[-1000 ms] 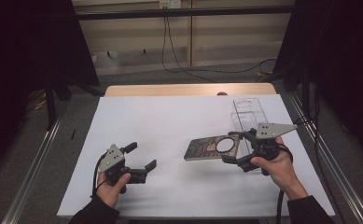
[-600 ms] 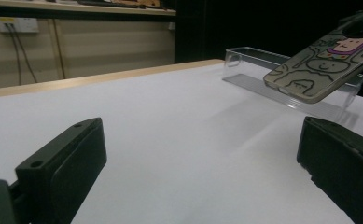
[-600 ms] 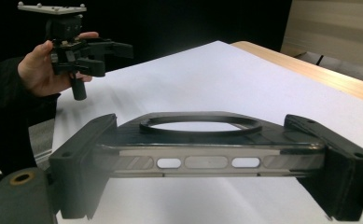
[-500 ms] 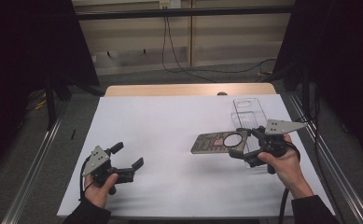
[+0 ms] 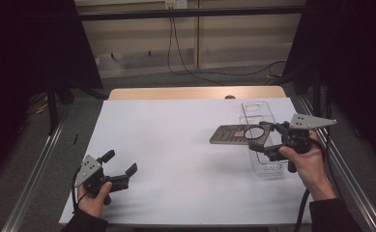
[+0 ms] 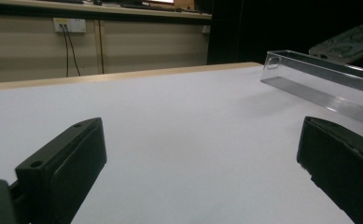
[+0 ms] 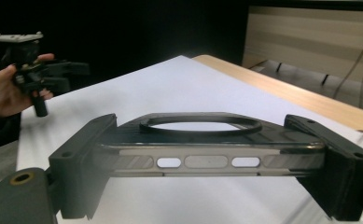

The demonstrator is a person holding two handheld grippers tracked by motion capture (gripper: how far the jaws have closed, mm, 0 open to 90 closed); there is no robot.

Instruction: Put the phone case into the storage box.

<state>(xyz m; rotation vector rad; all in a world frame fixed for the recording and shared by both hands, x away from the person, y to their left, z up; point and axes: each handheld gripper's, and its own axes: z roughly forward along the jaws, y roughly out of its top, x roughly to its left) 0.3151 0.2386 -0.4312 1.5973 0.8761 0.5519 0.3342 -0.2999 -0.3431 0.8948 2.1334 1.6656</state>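
Observation:
A flat grey case [image 5: 231, 135] with a black ring on top hangs just above the white table, its right end over a clear plastic tray [image 5: 258, 105]. My right gripper [image 5: 262, 137] is shut on that ringed end. In the right gripper view the case [image 7: 198, 161] lies edge-on, clamped between both jaws of the right gripper [image 7: 207, 140]. My left gripper [image 5: 121, 161] sits low at the near left corner, open with nothing in it. The left gripper view has the left gripper [image 6: 202, 158] with jaws spread wide over bare table, with the tray [image 6: 319, 79] and the case [image 6: 352, 39] farther off.
The white table top [image 5: 176, 135] ends in a wooden strip [image 5: 195, 93] at the far edge. Metal rails [image 5: 36, 164] run along both sides. Cables trail on the floor behind. The right gripper view also catches the other hand and its gripper [image 7: 53, 74].
The left gripper has pulled left and back toward the near corner, still open. The right gripper has carried the case to the right, over the clear tray.

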